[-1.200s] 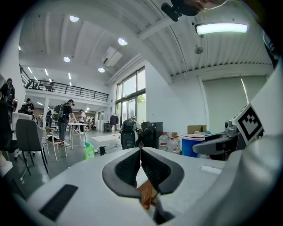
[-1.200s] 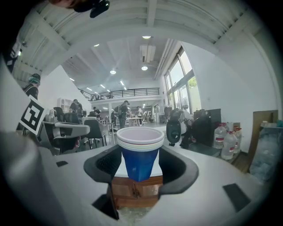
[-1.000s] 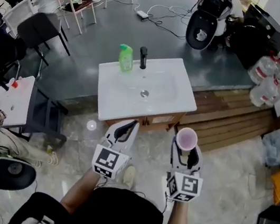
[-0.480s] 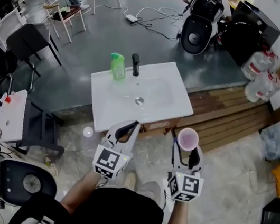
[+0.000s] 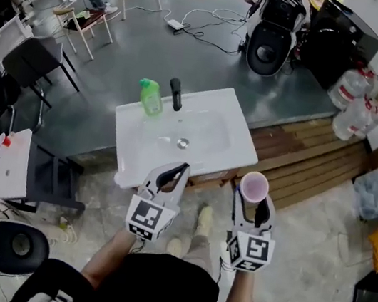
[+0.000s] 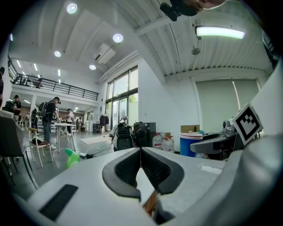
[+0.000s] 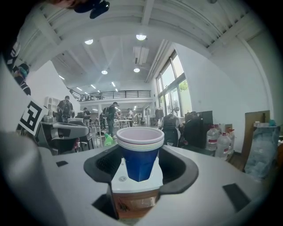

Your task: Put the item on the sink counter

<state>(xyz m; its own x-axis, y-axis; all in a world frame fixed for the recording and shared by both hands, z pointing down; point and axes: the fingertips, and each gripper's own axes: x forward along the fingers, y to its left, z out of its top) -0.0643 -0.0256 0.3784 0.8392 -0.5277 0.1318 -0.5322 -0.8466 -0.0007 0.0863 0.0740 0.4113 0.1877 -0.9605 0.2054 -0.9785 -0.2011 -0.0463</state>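
Holding cup [image 5: 253, 187] upright: right gripper [image 5: 251, 207], jaws wide, pads clamped on cup sides. Cup not on sink [image 5: 131, 152], near its front right corner. Left gripper [image 5: 174, 173] empty, jaws pressed together, near sink front edge. Green bottle [image 5: 149, 96] beside faucet [image 5: 176, 94] at sink back.

Back-left corner: green plastic bottle [image 5: 150, 96] blocks.
Back centre: black metal tap [image 5: 176, 94], just beside bottle.
Middle: sunken basin [image 5: 204, 129], no flat room.
Front & right rim of white ceramic sink worktop [image 5: 242, 143]: bare, open approach.
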